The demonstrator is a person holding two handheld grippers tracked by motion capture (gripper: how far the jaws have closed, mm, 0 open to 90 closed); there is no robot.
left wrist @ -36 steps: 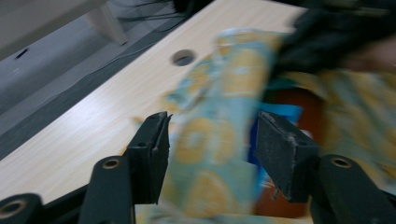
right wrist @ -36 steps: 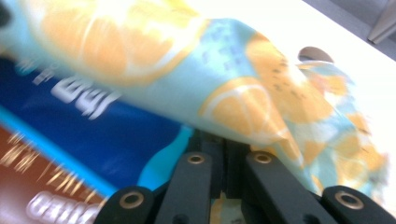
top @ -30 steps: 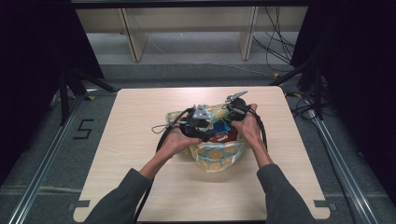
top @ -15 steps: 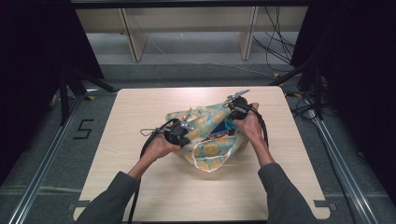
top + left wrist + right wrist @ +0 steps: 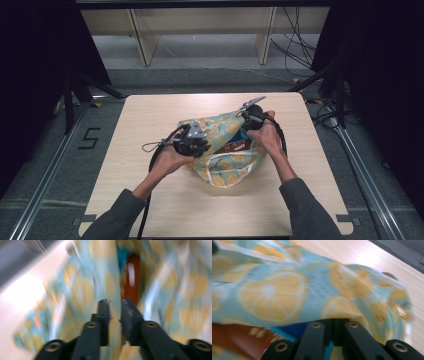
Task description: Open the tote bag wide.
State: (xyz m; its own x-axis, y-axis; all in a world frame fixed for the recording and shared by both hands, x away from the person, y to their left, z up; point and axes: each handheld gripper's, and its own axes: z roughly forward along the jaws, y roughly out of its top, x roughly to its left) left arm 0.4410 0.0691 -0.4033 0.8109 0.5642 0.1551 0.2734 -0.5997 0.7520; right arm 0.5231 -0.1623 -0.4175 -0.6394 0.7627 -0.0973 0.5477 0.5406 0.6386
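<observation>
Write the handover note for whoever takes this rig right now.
Right gripper: shut on the bag rim, far right side, holding it up.
Left gripper: jaws slightly apart and just opening, bag cloth between them; the blurred view hides whether they pinch it.
Bag: lemon print, mid-table, mouth pulled open.
Red packet: already inside.
Left: probably regrip the near rim, then go on packing or close the bag.

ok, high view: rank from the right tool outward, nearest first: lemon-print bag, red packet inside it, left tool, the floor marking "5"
1. lemon-print bag: pinched in the right tool at its far right edge.
2. red packet: inside the bag mouth, just nearer the person.
3. left tool: at the bag's left side.
4. floor marking "5": off the table, far left.
</observation>
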